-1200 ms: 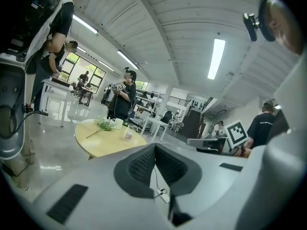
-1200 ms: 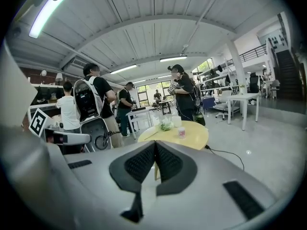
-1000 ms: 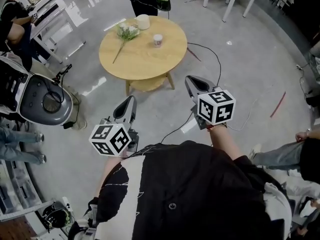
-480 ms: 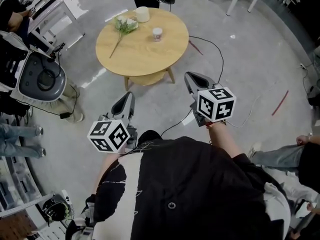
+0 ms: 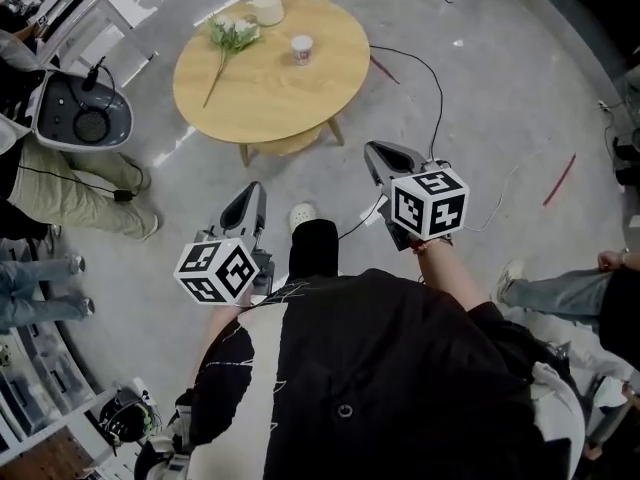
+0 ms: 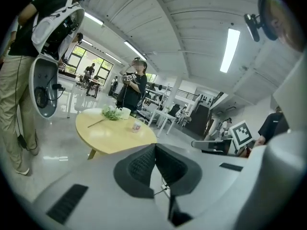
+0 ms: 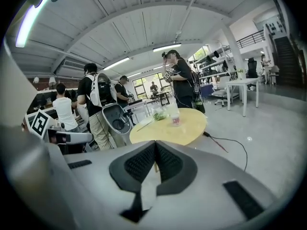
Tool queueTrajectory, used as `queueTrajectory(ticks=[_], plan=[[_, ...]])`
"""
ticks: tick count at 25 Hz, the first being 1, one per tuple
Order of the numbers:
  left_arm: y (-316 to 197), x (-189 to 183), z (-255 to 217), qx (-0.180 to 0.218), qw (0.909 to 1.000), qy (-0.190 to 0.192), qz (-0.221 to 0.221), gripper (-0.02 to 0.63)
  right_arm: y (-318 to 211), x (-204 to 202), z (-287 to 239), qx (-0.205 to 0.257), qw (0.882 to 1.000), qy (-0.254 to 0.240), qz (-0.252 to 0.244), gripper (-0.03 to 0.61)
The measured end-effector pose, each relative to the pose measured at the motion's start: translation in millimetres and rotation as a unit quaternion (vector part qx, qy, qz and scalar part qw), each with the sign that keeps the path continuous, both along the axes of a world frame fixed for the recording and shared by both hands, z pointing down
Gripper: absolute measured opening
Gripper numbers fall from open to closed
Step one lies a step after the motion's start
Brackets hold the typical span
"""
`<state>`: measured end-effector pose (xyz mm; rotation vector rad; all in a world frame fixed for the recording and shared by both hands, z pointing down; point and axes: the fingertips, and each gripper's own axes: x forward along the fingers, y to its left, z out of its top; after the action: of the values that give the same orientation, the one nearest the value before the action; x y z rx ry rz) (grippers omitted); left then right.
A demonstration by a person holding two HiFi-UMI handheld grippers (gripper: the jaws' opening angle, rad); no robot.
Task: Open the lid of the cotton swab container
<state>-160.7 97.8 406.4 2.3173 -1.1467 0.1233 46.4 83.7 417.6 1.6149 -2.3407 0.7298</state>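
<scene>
The cotton swab container (image 5: 301, 49) is a small white pot with a red band. It stands with its lid on, on the round wooden table (image 5: 290, 98) some way ahead of me. Both gripper views show it far off: the container (image 6: 136, 126) and the container (image 7: 175, 119). My left gripper (image 5: 252, 193) and right gripper (image 5: 376, 153) are held in the air over the floor, well short of the table. Each is shut, with nothing between its pads. In the gripper views, the left gripper (image 6: 155, 149) and right gripper (image 7: 155, 146) have their jaws pressed together.
A flower stem (image 5: 225, 38) and a white cup-like pot (image 5: 267, 8) also lie on the table. A black cable (image 5: 425, 78) runs across the floor to the right of it. A person with a white shell device (image 5: 82, 116) stands to the left, and another person (image 5: 560, 288) is to the right.
I have moved forward, so the table has slid left in the head view and appears nearer. A shoe now shows between the grippers. Both grippers stay shut.
</scene>
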Motion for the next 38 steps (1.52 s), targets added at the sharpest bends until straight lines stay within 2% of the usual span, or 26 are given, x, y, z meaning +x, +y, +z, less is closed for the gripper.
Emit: queueTrajectory(ticks=[12,21,27,34,38], plan=[[-70.2,30.2,6.4,-0.011,0.9992,-0.001,0.040,0.011,-47.6,26.5,4.2,-0.006,0.999,-0.004,0.035,0.005],[-143.9,50.2,-9.4,0.002,0.9970,-0.004,0.077,0.011,-103.3,42.1,-14.8,0.007,0.998,-0.005,0.069,0.005],[-191.7,68.2,-31.2,0.027,0.9938,0.002,0.108,0.011,-131.4,59.9,-34.3,0.024,0.994,-0.002,0.106,0.005],[-245.4,69.6,-41.4,0.042,0.9905,0.005,0.131,0.011,-168.6,64.2,-41.4,0.029,0.990,-0.003,0.139,0.005],[-269.4,66.8,-43.0,0.059,0.9902,0.001,0.127,0.011,-180.1,65.1,-37.7,0.026,0.988,-0.009,0.155,0.005]])
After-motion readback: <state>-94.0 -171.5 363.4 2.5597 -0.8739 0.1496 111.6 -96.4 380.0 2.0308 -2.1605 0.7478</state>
